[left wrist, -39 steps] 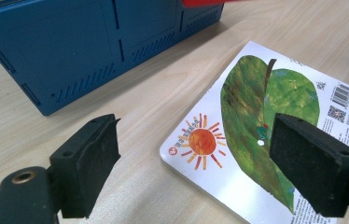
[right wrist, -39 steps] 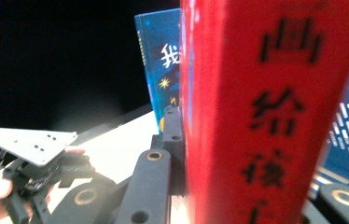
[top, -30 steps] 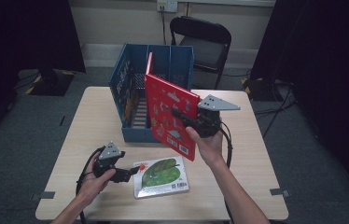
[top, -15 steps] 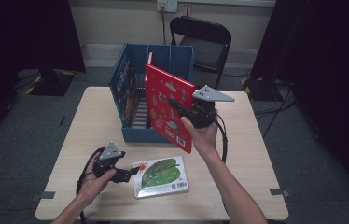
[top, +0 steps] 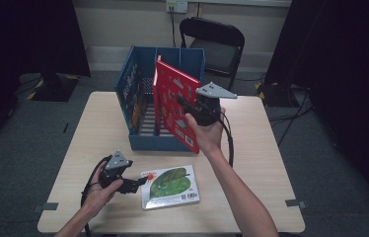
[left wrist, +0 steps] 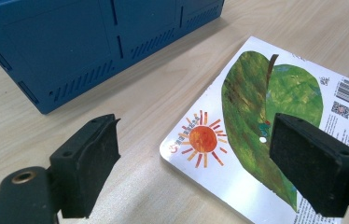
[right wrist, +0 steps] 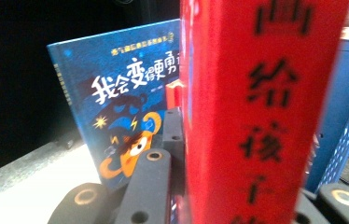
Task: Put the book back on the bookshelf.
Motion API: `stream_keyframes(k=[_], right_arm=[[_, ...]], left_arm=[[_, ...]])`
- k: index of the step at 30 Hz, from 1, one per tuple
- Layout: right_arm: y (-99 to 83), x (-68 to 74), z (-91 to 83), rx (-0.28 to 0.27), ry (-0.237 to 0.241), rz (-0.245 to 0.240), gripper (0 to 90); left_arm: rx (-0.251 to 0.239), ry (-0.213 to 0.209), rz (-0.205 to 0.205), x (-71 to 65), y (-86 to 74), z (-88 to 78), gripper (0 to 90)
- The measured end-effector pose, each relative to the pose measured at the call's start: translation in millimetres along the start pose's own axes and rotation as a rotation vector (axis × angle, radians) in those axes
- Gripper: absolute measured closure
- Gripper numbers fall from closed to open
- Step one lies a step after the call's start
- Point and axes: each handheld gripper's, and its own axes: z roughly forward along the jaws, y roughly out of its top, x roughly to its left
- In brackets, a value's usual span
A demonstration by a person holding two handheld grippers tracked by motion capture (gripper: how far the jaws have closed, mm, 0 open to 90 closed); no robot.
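My right gripper [top: 186,104] is shut on a red book [top: 172,103], holding it upright and tilted over the blue crate [top: 165,143]. In the right gripper view the red book's spine [right wrist: 256,116] sits between the jaws, with a blue picture book [right wrist: 121,107] standing behind it. That blue book [top: 132,96] leans against the crate's left wall. A book with a green leaf cover [top: 170,186] lies flat on the table. My left gripper [top: 135,183] rests open just left of it, its jaws [left wrist: 196,163] wide around the leaf book's near corner [left wrist: 275,107] without touching.
The wooden table [top: 271,163] has bare room to the right of the crate and along the left side. The crate's outer wall [left wrist: 93,42] stands close ahead of the left gripper. A black folding chair [top: 214,44] stands behind the table.
The right gripper has carried the red book back and slightly up, from in front of the crate to over its front wall. The left gripper and the leaf book stayed put.
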Motion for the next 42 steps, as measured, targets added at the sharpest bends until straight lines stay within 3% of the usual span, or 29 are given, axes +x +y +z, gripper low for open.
stream_keyframes(k=[12, 34, 42], right_arm=[[6.3, 5.5, 37.8, 0.026, -0.115, -0.012, 80.6], [8.3, 8.1, 85.0, 0.037, -0.275, 0.009, 80.6], [6.1, 4.9, 98.5, 0.039, -0.298, 0.013, 80.6]], left_arm=[[0.0, -0.003, -0.008, -0.6, -0.6, 0.5, 15.6], [0.006, -0.006, 0.0, -0.7, -1.0, 1.5, 15.5], [0.008, -0.009, -0.004, -1.0, -1.4, 2.4, 15.6]])
